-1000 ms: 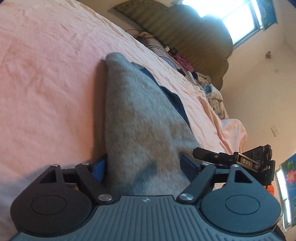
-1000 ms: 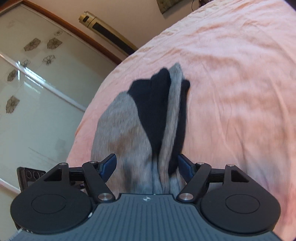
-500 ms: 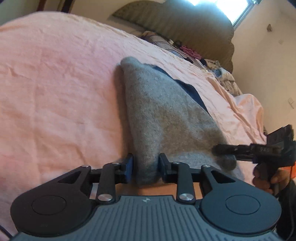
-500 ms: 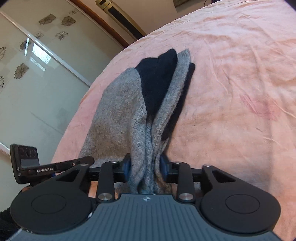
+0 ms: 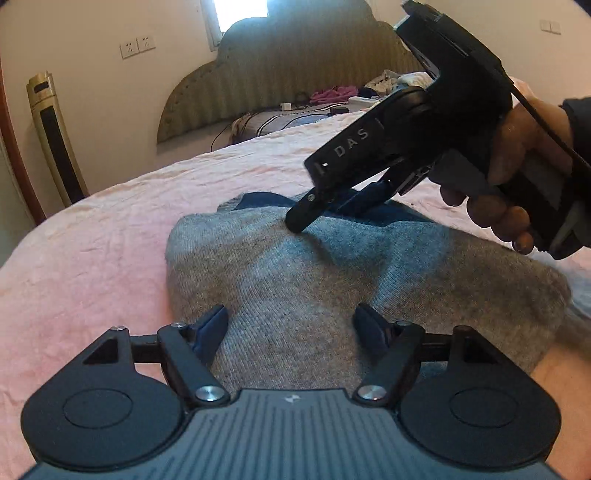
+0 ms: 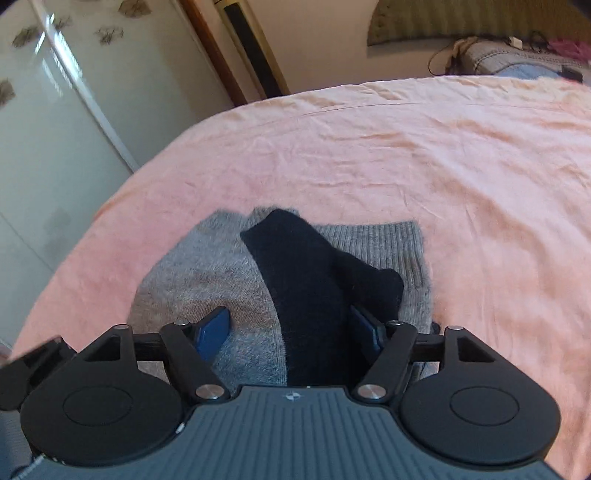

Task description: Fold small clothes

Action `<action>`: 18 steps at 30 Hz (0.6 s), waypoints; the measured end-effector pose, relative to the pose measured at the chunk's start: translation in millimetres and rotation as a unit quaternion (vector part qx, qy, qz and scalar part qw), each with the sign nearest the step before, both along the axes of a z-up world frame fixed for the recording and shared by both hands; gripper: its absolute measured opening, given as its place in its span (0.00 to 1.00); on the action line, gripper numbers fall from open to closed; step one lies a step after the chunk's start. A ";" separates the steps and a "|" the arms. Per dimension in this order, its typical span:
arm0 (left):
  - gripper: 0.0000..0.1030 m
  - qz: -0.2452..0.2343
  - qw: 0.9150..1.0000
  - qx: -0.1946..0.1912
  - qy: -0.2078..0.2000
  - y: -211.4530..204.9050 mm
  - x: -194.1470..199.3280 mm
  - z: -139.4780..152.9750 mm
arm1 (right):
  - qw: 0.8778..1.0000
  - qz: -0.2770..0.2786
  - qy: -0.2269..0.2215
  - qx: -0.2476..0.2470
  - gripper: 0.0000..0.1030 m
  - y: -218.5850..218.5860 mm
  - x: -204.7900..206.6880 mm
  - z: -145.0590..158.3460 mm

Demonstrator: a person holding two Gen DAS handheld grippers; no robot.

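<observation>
Looks mostly done: the grey-and-navy socks (image 5: 332, 295) lie doubled over on the pink bed (image 5: 92, 258), the left claw (image 5: 291, 325) and right claw (image 6: 291, 328) both spreading open over them, gripping nothing, maybe just tidying left.

Daylit from a blown-out window (image 5: 240, 11) — soft blur, bowed edges.

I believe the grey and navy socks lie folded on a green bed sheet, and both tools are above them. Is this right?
Only the colour is wrong: the bed sheet is pink, as the right wrist view shows. The grey and navy socks do lie folded on it, with both tools above them.
</observation>
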State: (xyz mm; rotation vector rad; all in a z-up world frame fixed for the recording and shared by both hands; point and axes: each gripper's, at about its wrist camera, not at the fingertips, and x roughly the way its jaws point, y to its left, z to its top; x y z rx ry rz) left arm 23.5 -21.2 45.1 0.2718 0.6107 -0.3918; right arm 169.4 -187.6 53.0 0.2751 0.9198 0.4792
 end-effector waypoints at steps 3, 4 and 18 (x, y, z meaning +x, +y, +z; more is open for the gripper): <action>0.73 0.025 0.998 -0.052 0.006 18.5 -11.5 18.9 | 0.999 -0.030 -0.003 0.020 0.56 -10.2 -24.0 13.2; 0.74 0.035 0.996 -0.079 0.010 30.4 -20.9 24.0 | 0.999 -0.037 -0.008 0.039 0.63 -18.7 -39.2 20.2; 0.15 0.102 0.850 -0.411 0.312 110.7 -10.5 -39.5 | 0.973 -0.031 0.135 0.183 0.20 -56.8 -142.7 -30.2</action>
